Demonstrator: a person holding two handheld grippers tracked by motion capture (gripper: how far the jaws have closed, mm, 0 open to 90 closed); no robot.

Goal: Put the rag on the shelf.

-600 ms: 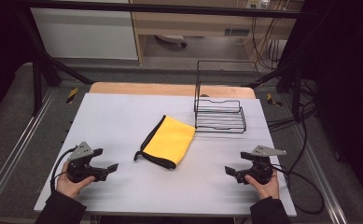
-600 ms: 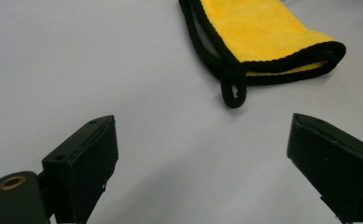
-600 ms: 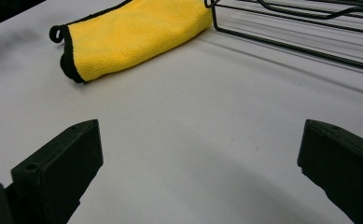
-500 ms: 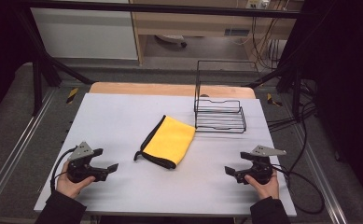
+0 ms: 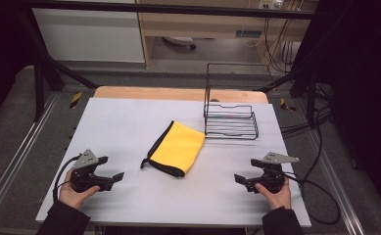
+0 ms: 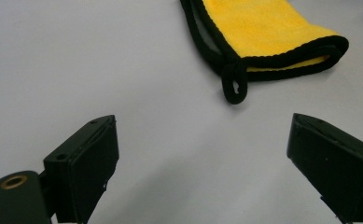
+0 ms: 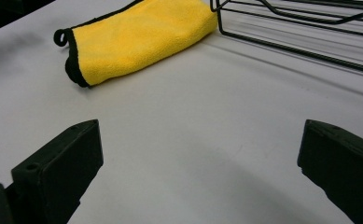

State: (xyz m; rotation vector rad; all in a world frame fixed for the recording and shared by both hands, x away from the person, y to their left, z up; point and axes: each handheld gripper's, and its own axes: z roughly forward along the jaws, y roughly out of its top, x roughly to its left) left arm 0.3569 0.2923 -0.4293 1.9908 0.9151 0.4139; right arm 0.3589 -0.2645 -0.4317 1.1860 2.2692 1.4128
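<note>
Two claws rested low on the white table (image 5: 129, 122), one in each hand: the left gripper (image 5: 110, 178) and the right gripper (image 5: 242, 182) both had their jaws spread wide with nothing between them, each pointing inward toward the other. Ahead of the left gripper and a little to its right lay the folded yellow cloth (image 5: 178, 148), black-edged, its small hanging loop (image 6: 234, 88) on the corner nearest those jaws and clear of them. Ahead of the right gripper the same cloth lay to its left, and beyond, just beside the cloth's far end, stood the black wire rack (image 5: 231, 120).
</note>
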